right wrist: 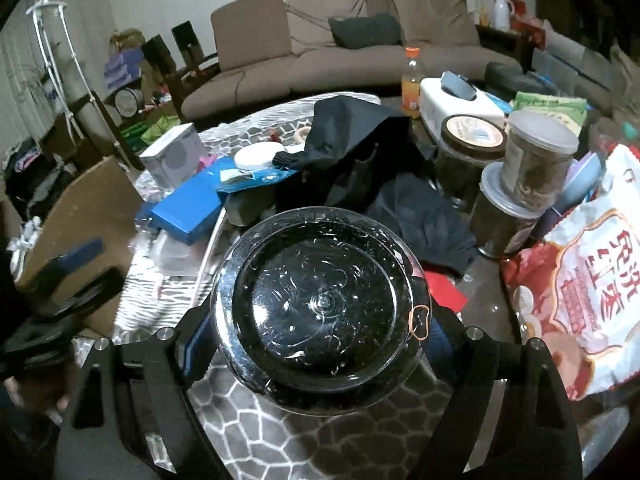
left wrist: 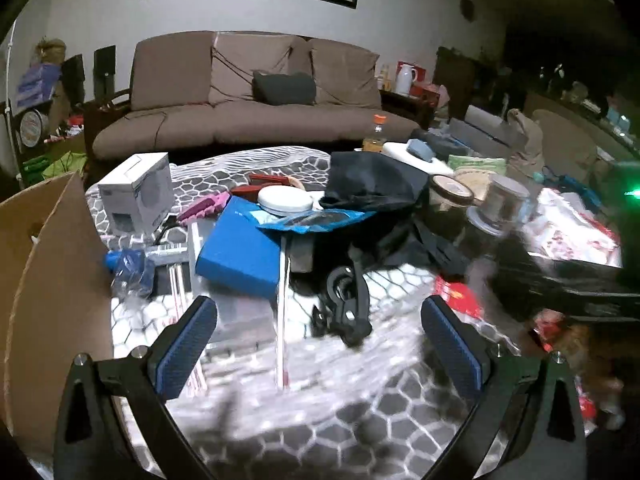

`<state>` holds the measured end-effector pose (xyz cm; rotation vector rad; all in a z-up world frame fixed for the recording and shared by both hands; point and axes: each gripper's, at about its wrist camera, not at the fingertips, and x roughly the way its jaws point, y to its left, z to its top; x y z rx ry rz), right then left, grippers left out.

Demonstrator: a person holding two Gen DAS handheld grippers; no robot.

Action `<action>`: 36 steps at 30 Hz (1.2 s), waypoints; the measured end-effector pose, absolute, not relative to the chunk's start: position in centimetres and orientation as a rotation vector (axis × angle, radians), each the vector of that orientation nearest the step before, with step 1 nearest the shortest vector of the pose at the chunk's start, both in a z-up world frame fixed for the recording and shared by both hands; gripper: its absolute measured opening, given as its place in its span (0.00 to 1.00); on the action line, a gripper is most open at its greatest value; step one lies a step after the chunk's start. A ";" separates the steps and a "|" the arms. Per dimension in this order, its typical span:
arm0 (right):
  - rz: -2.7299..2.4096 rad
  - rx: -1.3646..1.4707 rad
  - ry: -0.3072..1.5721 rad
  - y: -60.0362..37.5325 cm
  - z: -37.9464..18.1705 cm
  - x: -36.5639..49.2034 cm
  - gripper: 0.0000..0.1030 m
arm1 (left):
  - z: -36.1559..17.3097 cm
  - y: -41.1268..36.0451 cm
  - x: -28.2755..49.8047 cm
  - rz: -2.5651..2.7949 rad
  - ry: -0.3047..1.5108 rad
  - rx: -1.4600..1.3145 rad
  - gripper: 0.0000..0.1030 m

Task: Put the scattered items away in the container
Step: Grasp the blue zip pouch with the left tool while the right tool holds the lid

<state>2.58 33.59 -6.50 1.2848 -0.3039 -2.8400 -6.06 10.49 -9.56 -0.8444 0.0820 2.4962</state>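
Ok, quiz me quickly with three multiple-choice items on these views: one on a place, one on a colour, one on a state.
1. Where is the cardboard box in the left wrist view?
A) at the left edge
B) at the far right
C) between the fingers

2. What colour is the drink bottle's cap?
A) green
B) orange
C) white

3. What state is the left gripper in?
A) shut on a jar
B) shut on nothing
C) open, nothing between its pads

Answers:
1 A: its brown flap fills the left side of the view, outside the left finger.
2 B: the cap is orange, above the yellowish drink.
3 C: the blue pads stand wide apart over the table.
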 end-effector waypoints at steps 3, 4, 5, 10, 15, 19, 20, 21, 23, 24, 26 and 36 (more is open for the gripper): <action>-2.846 1.279 -0.309 34.2 -5.8 2.9 0.82 | -9.9 12.8 -8.2 2.518 0.262 -0.782 0.85; -2.845 1.276 -0.322 34.5 -5.7 3.1 0.82 | -10.2 13.6 -8.9 2.505 0.358 -0.758 0.76; -2.845 1.272 -0.335 34.7 -5.6 3.1 0.82 | -10.6 14.6 -9.6 2.479 0.469 -0.728 0.74; -2.850 1.277 -0.338 35.2 -5.4 2.7 0.82 | -13.9 16.0 -14.4 2.372 0.579 -0.806 0.38; -2.819 1.315 -0.328 34.8 -6.1 2.0 0.82 | -14.4 17.7 -16.8 2.370 0.636 -0.791 0.38; -2.790 1.351 -0.316 34.4 -6.9 1.4 0.82 | -14.4 18.5 -17.6 2.383 0.701 -0.758 0.38; -2.784 1.357 -0.310 34.3 -7.0 1.2 0.82 | -14.4 18.6 -17.8 2.376 0.709 -0.751 0.39; -2.780 1.359 -0.308 34.3 -7.0 1.2 0.82 | -14.4 18.7 -18.0 2.362 0.714 -0.748 0.39; -2.773 1.361 -0.310 34.1 -7.1 1.1 0.82 | -14.7 19.2 -17.8 2.331 0.751 -0.739 0.39; -2.770 1.363 -0.311 34.1 -7.1 1.0 0.82 | -15.0 19.5 -17.4 2.320 0.796 -0.717 0.42; -2.763 1.364 -0.312 33.9 -7.1 1.0 0.82 | -15.4 20.1 -17.0 2.313 0.862 -0.679 0.42; -2.757 1.327 -0.382 34.0 -6.2 0.8 0.82 | -13.3 19.8 -16.4 2.330 0.762 -0.742 0.14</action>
